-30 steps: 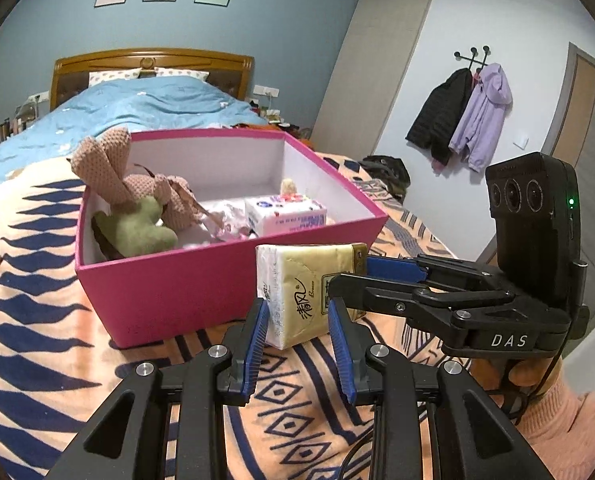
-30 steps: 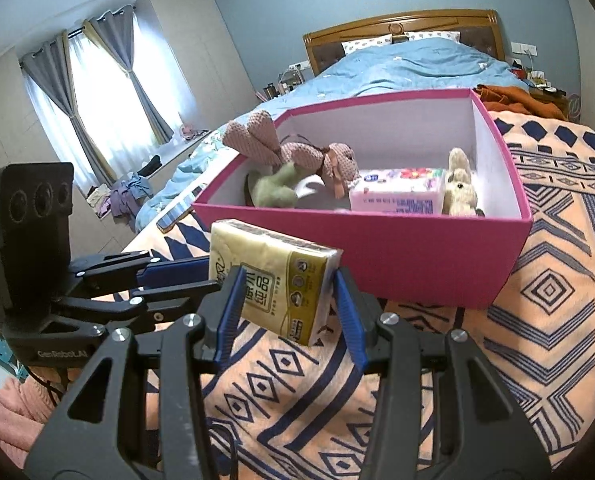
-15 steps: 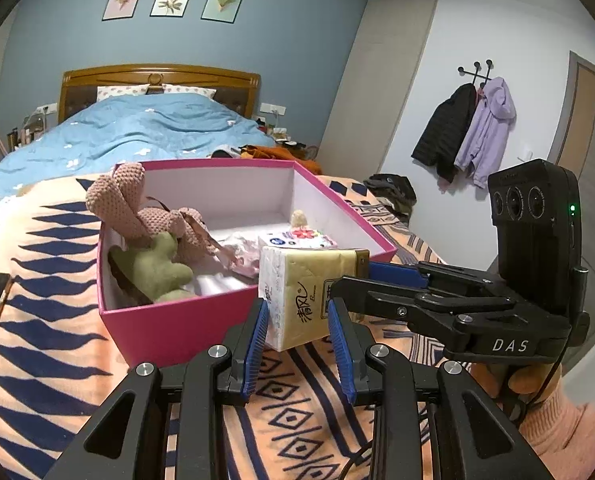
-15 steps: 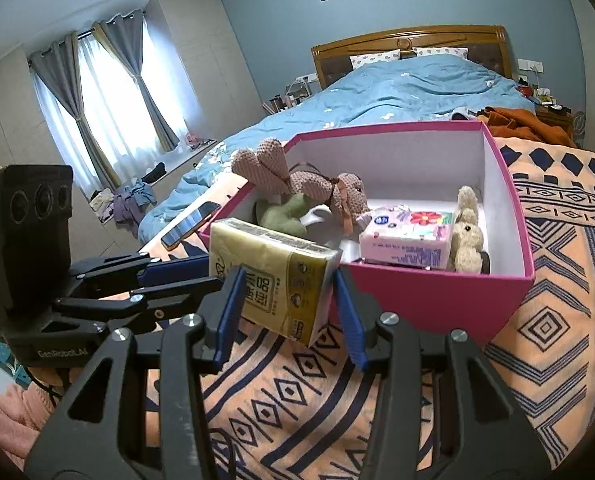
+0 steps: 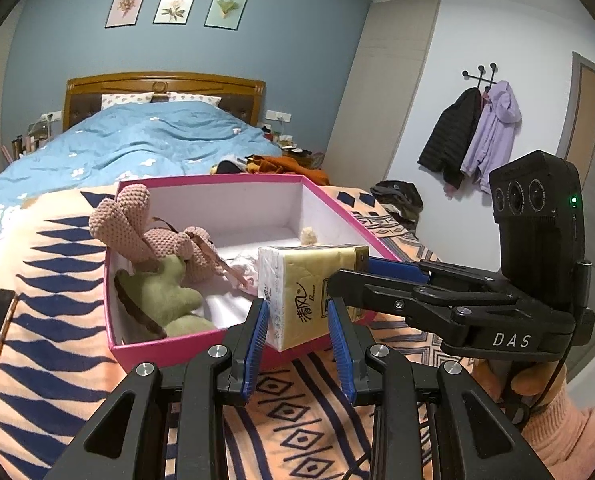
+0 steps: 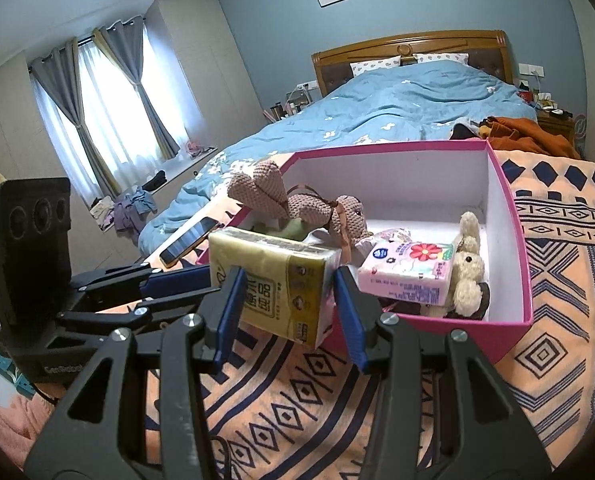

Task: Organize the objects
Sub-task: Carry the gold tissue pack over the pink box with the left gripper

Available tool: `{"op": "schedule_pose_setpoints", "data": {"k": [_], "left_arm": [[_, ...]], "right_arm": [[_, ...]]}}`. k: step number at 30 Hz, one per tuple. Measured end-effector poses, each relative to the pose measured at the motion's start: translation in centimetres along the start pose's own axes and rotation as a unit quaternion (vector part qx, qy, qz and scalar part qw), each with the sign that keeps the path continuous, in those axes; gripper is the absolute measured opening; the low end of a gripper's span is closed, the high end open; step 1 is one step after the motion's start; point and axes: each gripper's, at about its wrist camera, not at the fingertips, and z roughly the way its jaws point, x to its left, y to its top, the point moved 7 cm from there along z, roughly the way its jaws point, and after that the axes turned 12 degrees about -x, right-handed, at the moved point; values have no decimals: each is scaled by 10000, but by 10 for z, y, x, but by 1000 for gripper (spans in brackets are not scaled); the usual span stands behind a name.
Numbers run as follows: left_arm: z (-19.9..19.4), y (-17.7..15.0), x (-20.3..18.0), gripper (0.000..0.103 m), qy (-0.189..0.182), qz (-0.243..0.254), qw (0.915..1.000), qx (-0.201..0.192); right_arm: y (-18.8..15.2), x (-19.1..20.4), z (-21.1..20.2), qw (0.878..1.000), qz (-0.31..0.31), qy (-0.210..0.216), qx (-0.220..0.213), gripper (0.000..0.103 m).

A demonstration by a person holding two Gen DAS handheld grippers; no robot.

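Both grippers pinch one yellow tissue pack (image 6: 273,280): right gripper (image 6: 287,300) across its short end, left gripper (image 5: 297,320) on the other (likely steadying a soft pack), holding it clear of the blanket (image 6: 557,264) above the near wall of the pink box (image 6: 513,216), beyond which toys lie.

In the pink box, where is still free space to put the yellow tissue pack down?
The white floor along the back wall of the pink box is bare, between the crochet rabbit and the cream plush toy. The front is crowded: green plush at one side, flowered tissue pack in the middle. Both grippers hold the yellow tissue pack.
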Motion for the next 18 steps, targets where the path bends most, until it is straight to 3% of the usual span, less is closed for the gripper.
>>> {"op": "schedule_pose_setpoints", "data": {"k": [18], "left_arm": [[11, 6, 11, 31, 109, -61, 9999, 10]], "right_arm": [[6, -6, 19, 9999, 116, 11, 89, 49]]}}
